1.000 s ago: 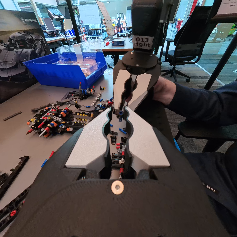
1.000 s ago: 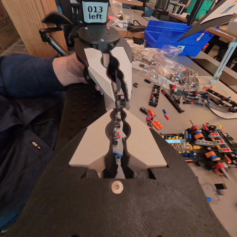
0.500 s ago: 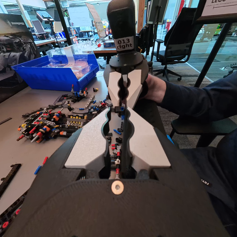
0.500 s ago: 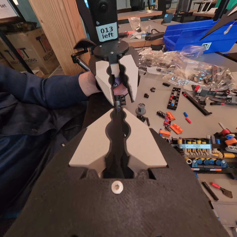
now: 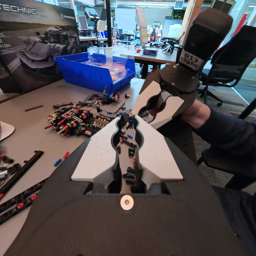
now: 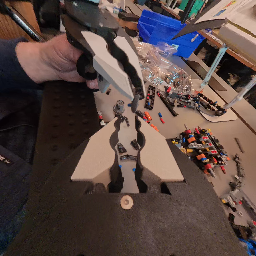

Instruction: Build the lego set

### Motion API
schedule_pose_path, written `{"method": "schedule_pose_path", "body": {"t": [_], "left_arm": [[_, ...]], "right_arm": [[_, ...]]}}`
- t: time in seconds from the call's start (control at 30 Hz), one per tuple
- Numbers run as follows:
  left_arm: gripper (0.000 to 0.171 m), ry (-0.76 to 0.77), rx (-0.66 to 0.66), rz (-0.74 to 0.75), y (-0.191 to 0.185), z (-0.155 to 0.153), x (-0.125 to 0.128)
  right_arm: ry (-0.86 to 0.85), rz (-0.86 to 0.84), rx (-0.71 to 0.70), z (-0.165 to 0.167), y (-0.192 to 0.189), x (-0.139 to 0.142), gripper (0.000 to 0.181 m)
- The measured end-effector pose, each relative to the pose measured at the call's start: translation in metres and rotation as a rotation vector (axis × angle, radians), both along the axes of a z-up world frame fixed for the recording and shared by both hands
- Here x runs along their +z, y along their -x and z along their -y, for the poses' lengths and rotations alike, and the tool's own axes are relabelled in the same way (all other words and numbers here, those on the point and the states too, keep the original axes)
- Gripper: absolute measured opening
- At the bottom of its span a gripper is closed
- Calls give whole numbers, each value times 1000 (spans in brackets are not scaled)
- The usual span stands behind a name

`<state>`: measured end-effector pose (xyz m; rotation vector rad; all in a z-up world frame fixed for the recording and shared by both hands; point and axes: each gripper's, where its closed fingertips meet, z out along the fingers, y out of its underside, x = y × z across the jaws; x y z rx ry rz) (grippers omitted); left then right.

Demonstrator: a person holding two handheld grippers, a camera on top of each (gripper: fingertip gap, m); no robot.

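small dk-grey piece (image 5: 126, 118) w/ blue pin, in left gripper (image 5: 127, 119) jaws

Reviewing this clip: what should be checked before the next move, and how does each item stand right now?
1. Left gripper shut on the small grey piece: ok.
2. Blue pin sits in that piece: ok; pushed fully home: cannot tell.
3. Right gripper open with nothing between its fingers: ok.
4. Right gripper apart from the held piece, by a narrow gap in the right wrist view: ok.
5. Loose black parts on the table in plain sight for the next pick: ok.
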<state>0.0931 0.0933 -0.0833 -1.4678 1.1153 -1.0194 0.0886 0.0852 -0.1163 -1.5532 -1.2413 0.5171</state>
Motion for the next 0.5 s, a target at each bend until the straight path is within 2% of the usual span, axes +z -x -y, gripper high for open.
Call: {"method": "schedule_pose_path", "body": {"t": [0.2, 0.3, 0.5], "left_arm": [[12, -25, 73, -38, -7, -7, -4], [12, -56, 110, -88, -13, -10, -10], [12, -44, 141, -84, -17, -14, -11]], "right_arm": [[13, 5, -88, -12, -1, -1, 20], [22, -9, -125, -16, -3, 0, 28], [-7, 15, -179, -22, -8, 0, 17]]}}
